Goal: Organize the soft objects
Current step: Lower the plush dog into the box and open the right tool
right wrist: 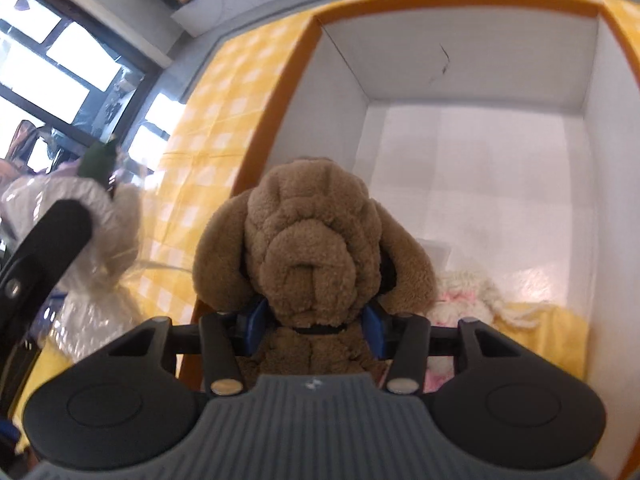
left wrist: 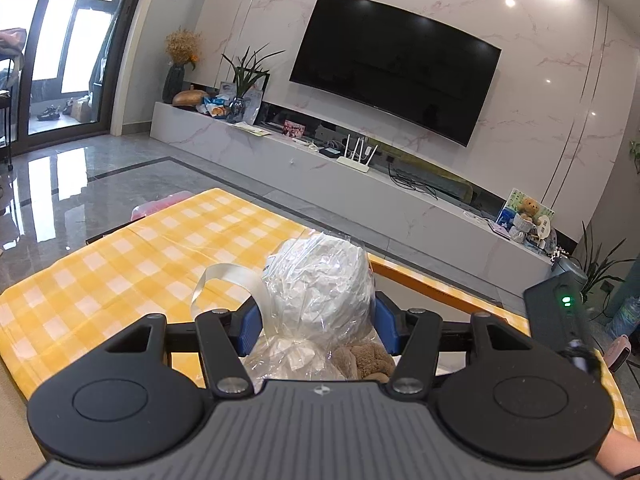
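Gripping fuzzy brown plush dog (right wrist: 312, 240) over white-walled box (right wrist: 460, 64).

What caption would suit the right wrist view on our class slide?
Right gripper holds a brown plush dog over an open white-lined box containing a white plush toy.

Fuzzy brown plush dog (right wrist: 316, 248), crinkly glossy plastic-wrapped toy (left wrist: 320, 288), smooth matt white box (right wrist: 472, 80) walls

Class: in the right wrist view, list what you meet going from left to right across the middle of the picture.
Plastic-wrapped white toy → yellow checked tablecloth → brown plush dog in the right gripper → white and pink plush toy → white inner wall of the box.
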### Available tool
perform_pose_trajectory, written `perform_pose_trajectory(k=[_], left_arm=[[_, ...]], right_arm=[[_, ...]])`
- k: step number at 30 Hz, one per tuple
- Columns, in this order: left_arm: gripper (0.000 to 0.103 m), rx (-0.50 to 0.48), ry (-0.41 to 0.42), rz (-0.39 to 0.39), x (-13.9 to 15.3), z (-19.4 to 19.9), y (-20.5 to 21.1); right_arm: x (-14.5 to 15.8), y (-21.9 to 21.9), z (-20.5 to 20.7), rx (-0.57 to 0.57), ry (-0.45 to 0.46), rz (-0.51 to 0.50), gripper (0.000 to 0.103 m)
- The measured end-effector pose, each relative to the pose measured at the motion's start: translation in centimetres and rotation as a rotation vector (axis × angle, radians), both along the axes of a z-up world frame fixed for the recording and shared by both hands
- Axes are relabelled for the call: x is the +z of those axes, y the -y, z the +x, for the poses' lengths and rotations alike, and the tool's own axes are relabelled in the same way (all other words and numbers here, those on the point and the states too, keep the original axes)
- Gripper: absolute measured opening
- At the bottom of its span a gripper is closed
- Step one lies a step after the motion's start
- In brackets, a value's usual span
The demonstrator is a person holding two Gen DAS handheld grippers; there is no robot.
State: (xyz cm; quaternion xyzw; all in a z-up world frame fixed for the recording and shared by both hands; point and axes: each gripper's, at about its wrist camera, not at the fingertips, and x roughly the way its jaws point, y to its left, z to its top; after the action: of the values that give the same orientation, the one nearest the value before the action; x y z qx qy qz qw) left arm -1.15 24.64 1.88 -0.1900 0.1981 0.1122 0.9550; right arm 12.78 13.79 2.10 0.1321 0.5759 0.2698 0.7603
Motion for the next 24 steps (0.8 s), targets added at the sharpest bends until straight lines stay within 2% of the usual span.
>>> perform_pose_trajectory(k=[7, 10, 15, 21, 24], left_arm=[[0.065, -0.013, -0.016, 0.003, -0.2, 0.4, 0.3], [0.065, -0.018, -0.012, 0.028, -0.1, 0.4, 0.6], [0.065, -0.034, 0.019, 0.020, 0.7, 0.3, 0.7], [0.065, -0.078, 0.048, 0.026, 1.3, 0.5, 2.0], [0.065, -0.092, 0.021, 0.031, 1.0, 1.2, 3.2]], right_arm=[[-1.4, -0.8, 0.4, -0.017, -0.029, -0.018, 0.051], [-0.7, -1.6, 0.8, 0.025, -0.019, -0.037, 0.060], [1.1, -0.7, -0.4, 0.124, 0.088, -0.062, 0.089], [4.6, 2.6, -2.7, 0.185, 0.205, -0.031, 0.091], [6.1, 5.4, -3.9, 0.170, 0.284, -0.029, 0.092]])
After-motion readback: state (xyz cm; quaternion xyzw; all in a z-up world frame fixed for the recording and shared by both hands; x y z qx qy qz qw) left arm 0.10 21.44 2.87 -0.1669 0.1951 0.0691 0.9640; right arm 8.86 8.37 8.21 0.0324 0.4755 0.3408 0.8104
